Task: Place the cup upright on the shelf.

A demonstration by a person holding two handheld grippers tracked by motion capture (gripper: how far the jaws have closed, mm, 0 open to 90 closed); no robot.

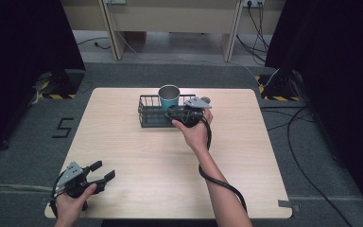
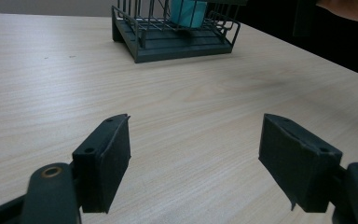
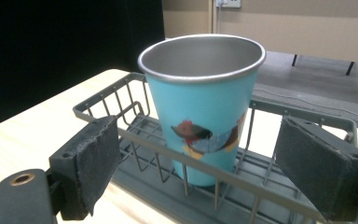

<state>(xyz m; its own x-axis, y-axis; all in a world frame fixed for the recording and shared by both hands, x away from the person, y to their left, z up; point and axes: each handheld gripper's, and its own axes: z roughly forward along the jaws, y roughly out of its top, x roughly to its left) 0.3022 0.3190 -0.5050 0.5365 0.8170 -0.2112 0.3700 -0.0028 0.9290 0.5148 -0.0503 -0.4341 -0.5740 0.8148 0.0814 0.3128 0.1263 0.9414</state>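
Note:
A teal cup [image 1: 169, 97] with a bare metal rim stands upright inside a dark wire basket [image 1: 147, 116] at the table's far middle. In the right gripper view the cup [image 3: 200, 107] shows a printed picture, and it rises behind the basket's near wall [image 3: 135, 137]. My right gripper [image 3: 196, 163] is open, its jaws wide on either side of the cup and touching nothing. From above, the right gripper [image 1: 174, 112] sits at the basket's right end. My left gripper [image 1: 104, 170] stays open near the front left corner. Its jaws [image 2: 196, 154] hover over bare wood, with the basket [image 2: 177, 44] far ahead.
The light wooden table [image 1: 137, 156] has its front edge just beneath my left hand. Black curtains [image 1: 23, 42] hang on both sides. Cables [image 1: 302, 142] trail across the grey floor to the right, and a pale desk [image 1: 170, 19] stands behind the table.

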